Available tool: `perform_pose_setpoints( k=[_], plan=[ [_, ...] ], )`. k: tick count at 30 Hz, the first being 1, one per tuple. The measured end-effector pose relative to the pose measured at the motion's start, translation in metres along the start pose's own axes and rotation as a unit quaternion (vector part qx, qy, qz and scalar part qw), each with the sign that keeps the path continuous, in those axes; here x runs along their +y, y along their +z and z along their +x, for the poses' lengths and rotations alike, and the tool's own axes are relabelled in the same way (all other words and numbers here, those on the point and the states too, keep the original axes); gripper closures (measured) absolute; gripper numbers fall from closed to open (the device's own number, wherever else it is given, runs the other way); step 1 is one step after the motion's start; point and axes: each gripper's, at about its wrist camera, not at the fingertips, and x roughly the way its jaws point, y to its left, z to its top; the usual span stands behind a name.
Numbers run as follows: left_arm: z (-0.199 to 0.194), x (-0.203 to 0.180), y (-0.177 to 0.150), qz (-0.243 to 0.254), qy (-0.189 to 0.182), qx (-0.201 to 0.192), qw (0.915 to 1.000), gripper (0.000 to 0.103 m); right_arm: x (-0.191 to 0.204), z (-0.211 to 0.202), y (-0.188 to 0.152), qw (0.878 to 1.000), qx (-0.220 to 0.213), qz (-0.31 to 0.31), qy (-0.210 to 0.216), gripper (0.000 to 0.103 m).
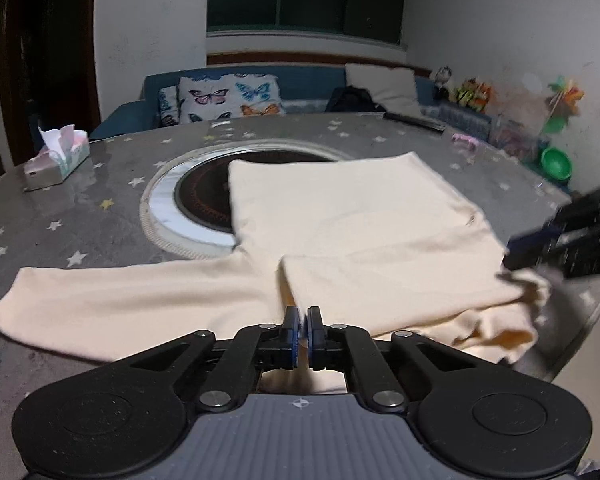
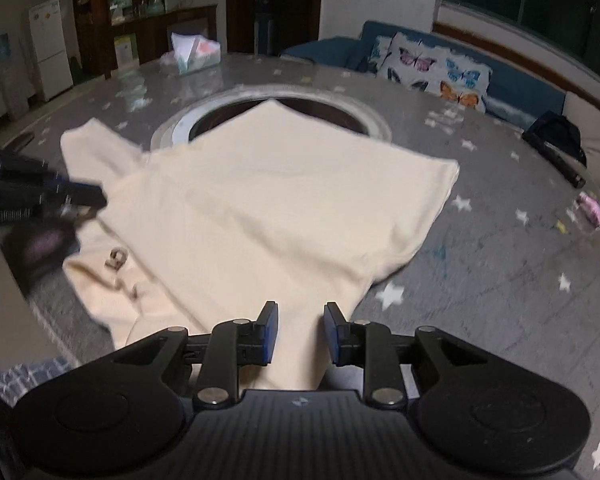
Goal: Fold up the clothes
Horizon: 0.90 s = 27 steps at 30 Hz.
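Left gripper (image 1: 303, 314) has its jaws together, pinching a fold of the cream garment (image 1: 340, 216) at the garment's near edge; the fabric runs right up to and under the pads, so I read it as clamped on cloth, though the pinch point itself is mostly hidden by the fingers. Right gripper (image 2: 301, 320) has its jaws apart, with a strip of the same garment lying between the pads (image 2: 271, 328), which aren't pressing on it. The garment lies flat on the grey star-patterned table (image 1: 100, 208), near the near edge; its far corner overlaps the round recessed burner (image 1: 204, 196) at the table's centre, one sleeve is spread toward the left edge in the left wrist view, and the other side is already doubled over the body. A tissue box (image 1: 56, 160) sits well apart near the far left edge. Step in hand, as I judge it: taking hold of the near hem for the next fold. Next move needs the right pads closed on the cloth, then both corners lifted together and carried toward the far edge, keeping tension even so the layers don't slide.
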Motion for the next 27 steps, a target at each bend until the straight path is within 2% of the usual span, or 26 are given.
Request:
perform_pose_setpoints(
  k=[6,9,13,16,18,23,27],
  plan=[
    [-0.007,0.002,0.009,0.002,0.006,-0.015,0.9999,0.093,-0.011,0.016,0.014,1.000,-0.014,0.012,-0.007,0.079],
    [-0.004,-0.004,0.016,0.008,-0.007,-0.025,0.9996,0.065,-0.014,0.026,0.018,1.000,-0.016,0.019,-0.011,0.079],
    [0.015,-0.014,0.021,0.017,-0.016,-0.021,0.9995,0.066,-0.015,0.035,0.017,0.999,-0.018,0.024,-0.012,0.077],
    [0.029,-0.015,0.021,0.016,-0.009,-0.009,0.9998,0.067,-0.014,0.037,0.017,0.999,-0.021,0.026,-0.012,0.075],
    [0.037,-0.014,0.020,0.015,-0.004,-0.001,0.9999,0.071,-0.013,0.037,0.018,0.999,-0.022,0.025,-0.012,0.070],
    [0.038,-0.010,0.015,0.020,0.009,0.002,0.9998,0.071,-0.009,0.036,0.021,1.000,-0.023,0.016,-0.013,0.063],
    [0.031,-0.004,0.012,0.010,0.015,0.000,0.9998,0.069,-0.007,0.037,0.022,0.999,-0.024,0.016,-0.017,0.063]
  ],
)
